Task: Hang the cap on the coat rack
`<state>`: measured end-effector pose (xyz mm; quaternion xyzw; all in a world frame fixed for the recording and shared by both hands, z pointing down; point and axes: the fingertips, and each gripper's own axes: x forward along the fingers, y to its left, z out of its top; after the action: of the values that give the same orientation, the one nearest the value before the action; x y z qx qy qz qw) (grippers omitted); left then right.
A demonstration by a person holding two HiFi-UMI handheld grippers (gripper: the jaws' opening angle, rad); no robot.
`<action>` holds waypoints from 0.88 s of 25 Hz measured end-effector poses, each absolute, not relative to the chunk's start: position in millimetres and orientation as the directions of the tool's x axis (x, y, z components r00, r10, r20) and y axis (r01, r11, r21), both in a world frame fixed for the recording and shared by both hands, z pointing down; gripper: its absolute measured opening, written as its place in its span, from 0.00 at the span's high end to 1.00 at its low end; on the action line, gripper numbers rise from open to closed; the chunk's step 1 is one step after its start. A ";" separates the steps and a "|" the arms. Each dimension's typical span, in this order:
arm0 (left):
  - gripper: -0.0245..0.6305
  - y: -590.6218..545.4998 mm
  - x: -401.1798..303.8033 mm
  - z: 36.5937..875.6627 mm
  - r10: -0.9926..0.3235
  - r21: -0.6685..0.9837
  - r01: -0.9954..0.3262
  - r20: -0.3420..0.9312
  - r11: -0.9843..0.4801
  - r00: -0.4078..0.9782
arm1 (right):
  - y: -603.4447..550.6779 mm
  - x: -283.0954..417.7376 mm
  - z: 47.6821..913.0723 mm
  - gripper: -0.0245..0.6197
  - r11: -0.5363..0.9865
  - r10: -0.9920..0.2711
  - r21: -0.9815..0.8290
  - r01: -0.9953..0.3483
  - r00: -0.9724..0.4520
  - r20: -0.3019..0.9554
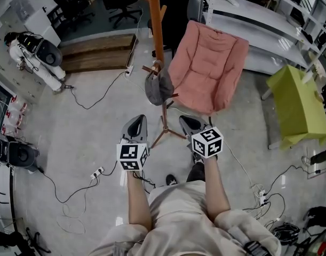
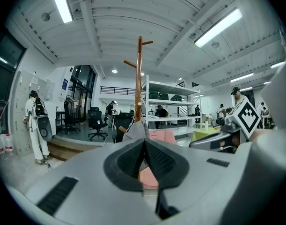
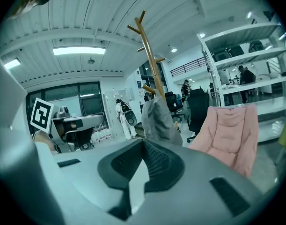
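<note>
A grey cap (image 1: 158, 87) hangs on a low peg of the wooden coat rack (image 1: 155, 25), free of both grippers. My left gripper (image 1: 136, 122) is shut and empty, a short way in front of the rack's base, to its left. My right gripper (image 1: 190, 122) is also shut and empty, to the right of the base. In the left gripper view the cap (image 2: 135, 130) shows just above the closed jaws (image 2: 143, 142), against the rack's pole (image 2: 139, 78). The right gripper view has the cap (image 3: 157, 116) hanging on the rack (image 3: 150, 50) straight above its closed jaws (image 3: 143, 142).
A pink padded chair (image 1: 208, 68) stands right behind the rack. A yellow-green table (image 1: 299, 103) is at the right, white shelving (image 1: 269, 20) behind it. A wooden step (image 1: 98, 52) lies at the back left. Cables and power strips (image 1: 97, 172) trail over the floor.
</note>
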<state>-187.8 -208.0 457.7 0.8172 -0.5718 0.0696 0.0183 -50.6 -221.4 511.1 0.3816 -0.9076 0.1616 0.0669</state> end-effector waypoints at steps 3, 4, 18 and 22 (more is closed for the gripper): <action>0.95 -207.7 -187.9 456.8 -0.932 -0.031 -0.938 0.128 -0.345 0.339 | -220.4 -51.7 512.0 0.95 0.663 -0.663 -0.242 -0.709 -0.706 0.249; 0.95 -207.3 -188.1 456.4 -0.932 -0.017 -0.938 0.123 -0.346 0.341 | -219.6 -52.8 512.6 0.95 0.668 -0.658 -0.242 -0.704 -0.710 0.250; 0.95 -198.3 -191.1 463.7 -0.930 -0.042 -0.939 0.157 -0.343 0.333 | -217.3 -59.7 512.8 0.95 0.679 -0.648 -0.262 -0.685 -0.728 0.226; 0.95 -199.6 -197.0 459.6 -0.932 -0.055 -0.940 0.157 -0.338 0.326 | -219.9 -68.7 509.0 0.95 0.692 -0.637 -0.263 -0.672 -0.740 0.215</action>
<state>-197.0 -199.6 459.6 0.8138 -0.5751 0.0805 0.0229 -68.7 -219.9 509.0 0.3564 -0.9182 0.1642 0.0534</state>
